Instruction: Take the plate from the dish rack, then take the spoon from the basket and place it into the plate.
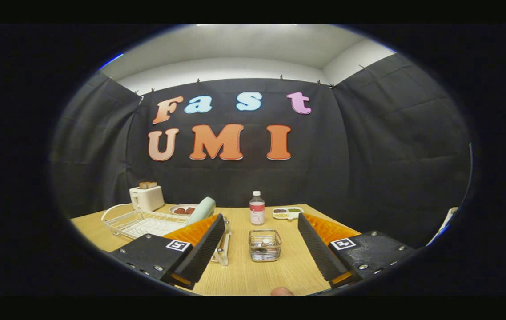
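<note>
- Gripper (262, 266) sits low in the frame with your two fingers spread wide apart, holding nothing; bare tabletop shows between them.
- Basket (265, 245), a small clear square one with wire sides, stands on the wooden table (253, 275) in the lower centre of the frame, in the gap between your fingers and a little ahead of the tips. It touches neither finger.
- Spoon: something metallic lies inside the basket, but it is too small to say for certain that it is the spoon.
- Dish rack (139, 222), white wire, lies at lower left of the frame, beyond your left finger, which hides its near corner.
- Plate (203, 210), pale green, stands on edge at the rack's right end, tilted, just above the top of your left finger.
- Toaster (146, 198), cream with slices of bread in its slots, stands behind the rack at the table's far left.
- A small dish (183, 210) with something red in it sits between toaster and plate.
- Bottle (257, 208), clear with a white cap and reddish label, stands upright at frame centre, beyond the basket.
- A white divided tray (287, 213) with dark and greenish fillings lies just right of the bottle, near the far table edge.
- A fingertip (282, 291) shows at the very bottom centre of the frame.
</note>
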Tool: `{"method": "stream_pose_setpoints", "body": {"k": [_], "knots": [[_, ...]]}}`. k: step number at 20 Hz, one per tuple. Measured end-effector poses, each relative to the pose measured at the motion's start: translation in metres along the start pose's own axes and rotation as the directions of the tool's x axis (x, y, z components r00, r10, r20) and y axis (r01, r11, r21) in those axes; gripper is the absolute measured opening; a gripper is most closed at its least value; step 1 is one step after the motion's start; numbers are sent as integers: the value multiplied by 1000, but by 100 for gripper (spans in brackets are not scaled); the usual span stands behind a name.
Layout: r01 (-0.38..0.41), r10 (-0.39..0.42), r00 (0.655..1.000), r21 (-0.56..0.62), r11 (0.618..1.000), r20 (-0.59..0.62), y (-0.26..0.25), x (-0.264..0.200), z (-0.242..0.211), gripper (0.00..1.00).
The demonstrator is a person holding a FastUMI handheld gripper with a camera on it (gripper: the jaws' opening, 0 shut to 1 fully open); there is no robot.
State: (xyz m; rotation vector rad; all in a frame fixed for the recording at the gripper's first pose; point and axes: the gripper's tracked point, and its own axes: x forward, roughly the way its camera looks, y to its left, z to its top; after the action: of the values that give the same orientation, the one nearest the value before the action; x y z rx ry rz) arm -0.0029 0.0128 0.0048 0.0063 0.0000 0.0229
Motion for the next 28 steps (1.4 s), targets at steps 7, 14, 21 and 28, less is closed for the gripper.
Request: {"method": "stream_pose_setpoints", "body": {"k": [7,14,21,28], "knots": [[-6,5,1000,-28,1000,-25,8,10,-4,98],[-82,87,989,40,996,-123,48,50,-11,98],[-130,126,962,2,992,-244,97,114,-24,99],[-119,73,918,-96,988,-389,118,165,-57,99]]}}
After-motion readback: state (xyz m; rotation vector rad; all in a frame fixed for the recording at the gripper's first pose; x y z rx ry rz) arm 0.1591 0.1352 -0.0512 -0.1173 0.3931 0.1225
